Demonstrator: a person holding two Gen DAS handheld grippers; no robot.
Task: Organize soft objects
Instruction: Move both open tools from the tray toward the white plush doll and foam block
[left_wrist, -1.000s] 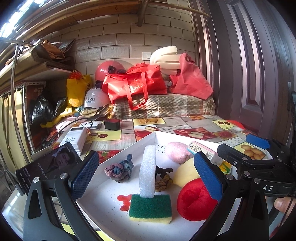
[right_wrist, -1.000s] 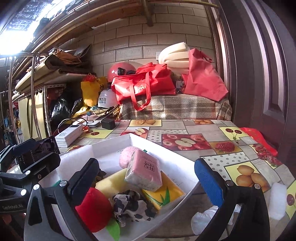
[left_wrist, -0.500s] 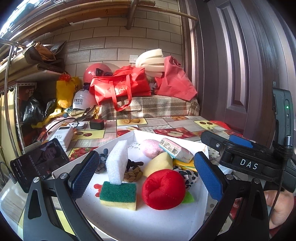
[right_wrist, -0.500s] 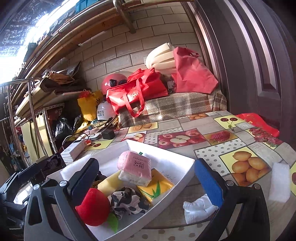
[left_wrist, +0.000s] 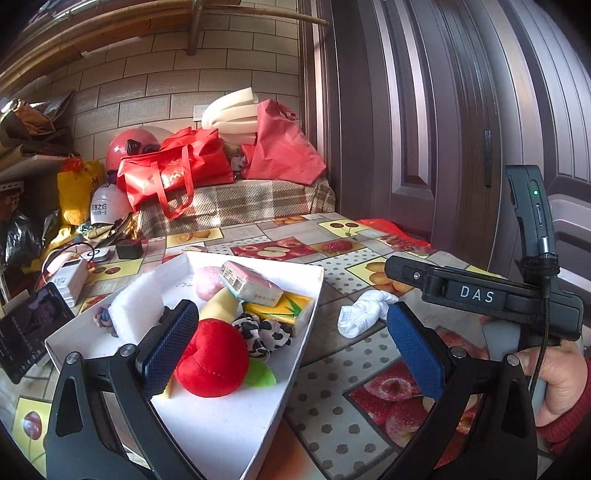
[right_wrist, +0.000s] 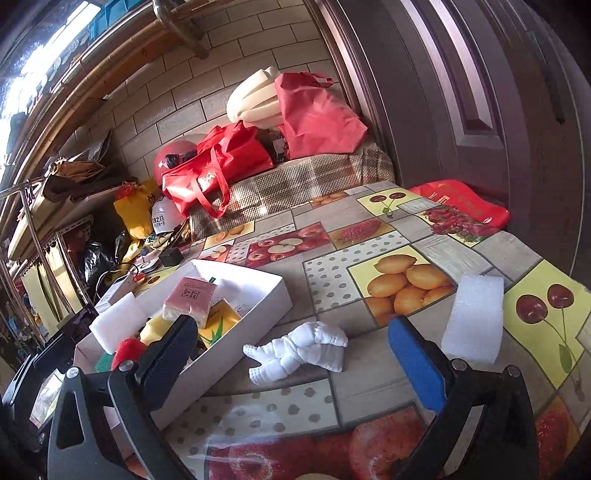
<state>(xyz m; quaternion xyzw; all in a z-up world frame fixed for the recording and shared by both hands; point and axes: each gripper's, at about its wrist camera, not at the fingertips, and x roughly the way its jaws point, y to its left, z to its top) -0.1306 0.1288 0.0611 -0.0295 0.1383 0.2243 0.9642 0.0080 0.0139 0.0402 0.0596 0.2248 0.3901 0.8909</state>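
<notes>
In the right wrist view the right gripper hangs over the table with its jaws spread wide and nothing between them, and the white sock lies crumpled on the fruit-patterned tablecloth almost dead centre between the pads, just beside the near wall of the white box, which sits toward nine o'clock. A white foam piece lies flat at about three o'clock, well clear of the sock. The left gripper is likewise released and empty, poised above the box, whose red plush apple, tissue pack and other soft things are already inside; from that view the sock sits at about two o'clock, outside the box. The sock looks very light and limp, so it should give under the pads and drape once lifted; a pinch across its bunched middle, where the fabric is thickest, seems the safest hold, since a loose toe or cuff might slip out. The foam looks equally light but springy, and is probably best gripped across its narrow width.
</notes>
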